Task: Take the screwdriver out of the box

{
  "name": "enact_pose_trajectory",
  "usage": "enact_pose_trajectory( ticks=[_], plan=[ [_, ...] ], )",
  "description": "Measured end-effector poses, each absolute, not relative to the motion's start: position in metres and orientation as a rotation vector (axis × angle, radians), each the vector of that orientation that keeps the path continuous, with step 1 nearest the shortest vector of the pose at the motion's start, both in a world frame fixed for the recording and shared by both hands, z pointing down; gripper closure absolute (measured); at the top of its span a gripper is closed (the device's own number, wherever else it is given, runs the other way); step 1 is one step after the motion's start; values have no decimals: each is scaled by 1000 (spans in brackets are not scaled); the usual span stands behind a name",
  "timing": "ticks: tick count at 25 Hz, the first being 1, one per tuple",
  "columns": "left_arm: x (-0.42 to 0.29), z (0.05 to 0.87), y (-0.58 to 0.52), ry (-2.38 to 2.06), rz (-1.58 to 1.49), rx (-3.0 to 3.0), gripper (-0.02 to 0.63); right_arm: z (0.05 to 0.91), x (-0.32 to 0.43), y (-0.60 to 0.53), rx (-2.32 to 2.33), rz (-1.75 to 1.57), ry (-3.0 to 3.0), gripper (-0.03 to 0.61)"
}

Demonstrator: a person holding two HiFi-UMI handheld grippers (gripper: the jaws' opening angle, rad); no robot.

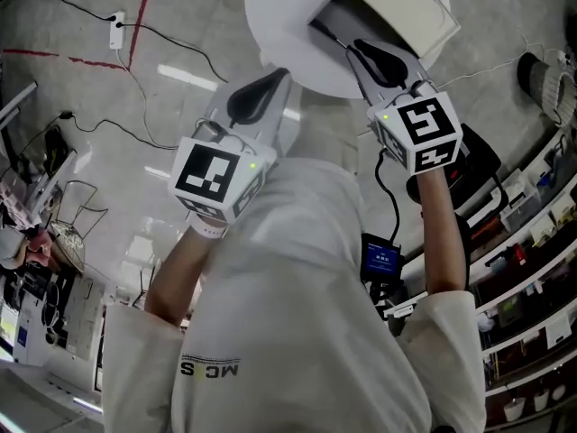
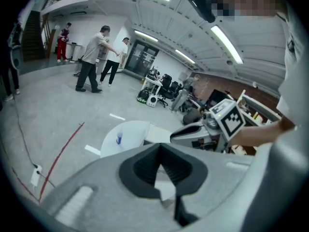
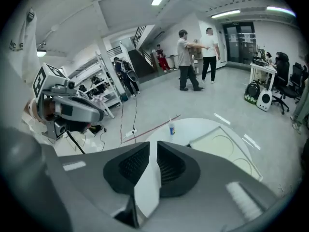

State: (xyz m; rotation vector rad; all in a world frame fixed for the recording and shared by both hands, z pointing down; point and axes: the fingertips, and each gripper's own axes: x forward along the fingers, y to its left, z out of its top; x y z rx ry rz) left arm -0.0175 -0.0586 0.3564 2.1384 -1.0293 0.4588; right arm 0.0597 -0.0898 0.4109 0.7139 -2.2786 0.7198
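A round white table [image 1: 288, 34] carries an open cream box [image 1: 397, 7]. Its dark inside faces me. A thin dark shape lies at the box's near edge, and I cannot tell whether it is the screwdriver. My left gripper [image 1: 270, 81] hangs short of the table's near rim, jaws touching at the tips and empty. My right gripper [image 1: 356, 47] hovers at the box's near side with a narrow slit between its jaws and nothing in it. The right gripper view shows the box [image 3: 227, 146] and a small blue-capped bottle [image 3: 172, 128] on the table [image 3: 193, 129].
Cables and a power strip [image 1: 115, 27] lie on the grey floor beside a red tape line [image 1: 135, 25]. Shelving with bins [image 1: 532, 224] stands to my right. Several people [image 3: 193, 59] stand far across the hall. Office chairs [image 2: 166, 86] sit further back.
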Motion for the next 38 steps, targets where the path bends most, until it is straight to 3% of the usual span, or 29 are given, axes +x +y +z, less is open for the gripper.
enact_pose_trajectory(
  ticks=[7,23,38],
  plan=[
    [-25,398,-71,-1059,471,2107,612,482,48,-99,500,789,-2206,506],
    [-43,473,-69,-1084,443,1991,612,610,10,-107,169,962,-1934,503],
    [-55,480,-64,-1101,419,1942,612,646,8,-97,12,942,-1734,497]
  ],
)
